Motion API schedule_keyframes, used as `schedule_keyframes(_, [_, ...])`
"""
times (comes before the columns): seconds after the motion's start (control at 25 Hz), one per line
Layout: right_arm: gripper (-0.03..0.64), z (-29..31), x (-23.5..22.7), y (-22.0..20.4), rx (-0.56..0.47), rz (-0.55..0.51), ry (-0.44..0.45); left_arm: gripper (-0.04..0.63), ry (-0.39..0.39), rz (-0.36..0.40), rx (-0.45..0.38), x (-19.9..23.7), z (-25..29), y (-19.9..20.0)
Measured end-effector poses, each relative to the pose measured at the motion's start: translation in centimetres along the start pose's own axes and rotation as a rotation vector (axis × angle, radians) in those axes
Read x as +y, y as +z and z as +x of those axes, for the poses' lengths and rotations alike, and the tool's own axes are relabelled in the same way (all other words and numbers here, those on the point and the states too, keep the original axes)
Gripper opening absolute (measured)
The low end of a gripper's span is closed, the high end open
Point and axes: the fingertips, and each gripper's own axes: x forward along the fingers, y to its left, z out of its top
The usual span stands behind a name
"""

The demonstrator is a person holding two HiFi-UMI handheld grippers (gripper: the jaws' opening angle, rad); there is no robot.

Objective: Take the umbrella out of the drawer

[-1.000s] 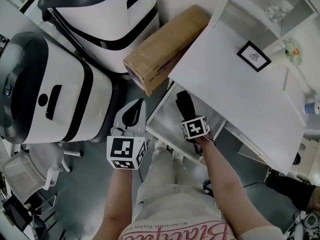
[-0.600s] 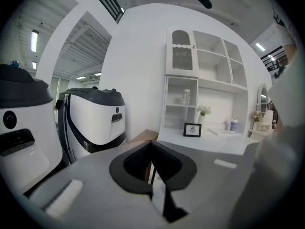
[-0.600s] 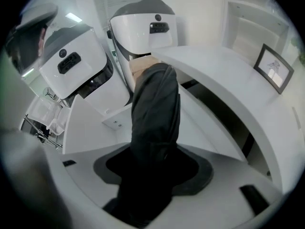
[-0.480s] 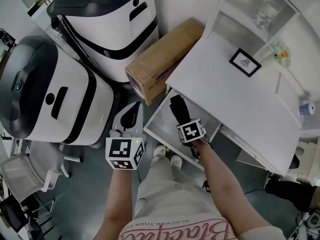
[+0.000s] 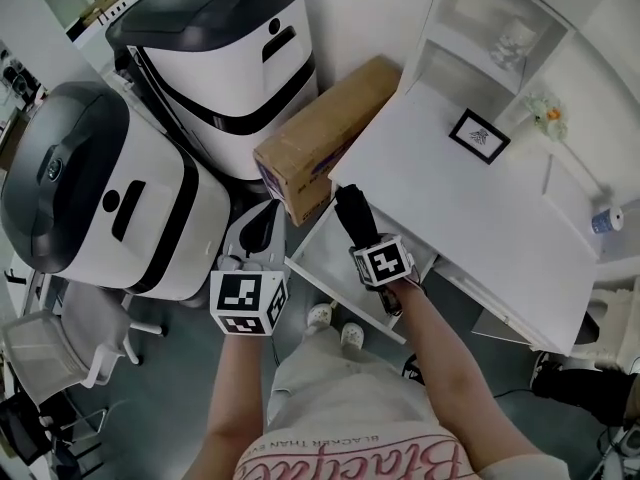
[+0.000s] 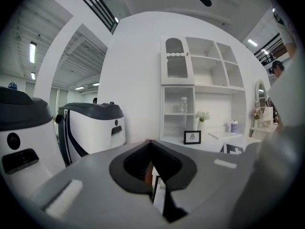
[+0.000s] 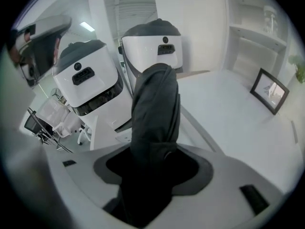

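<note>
Umbrella – black, folded – is clamped in the right gripper. In the right gripper view the jaws stand fairly wide around its thick body, with fabric filling the gap at.

Its long axis runs straight out along the jaws. In the head view the far end points up-left toward the cardboard box.

It hangs over the open drawer, not lying on the drawer floor. Can't tell if the far end is fully clear of the rim.

The desk edge is just beside the umbrella on the right, so the free way out looks to be up and back toward the person, not sideways.

Left gripper is left of the drawer corner, near but apart from the umbrella. Its jaws are closed together w/ nothing between them, so it does nothing for the pull.

Est. task nearly done – the right hand does it alone.
</note>
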Motion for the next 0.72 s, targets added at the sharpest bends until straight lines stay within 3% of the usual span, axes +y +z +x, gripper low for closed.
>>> schedule_keyframes(0.72, [0.247,-9.0,-2.7,6.8,-0.261,-0.042,-0.038,0.009,-0.066,0.076,-0.097,-2.1,1.2,5.4])
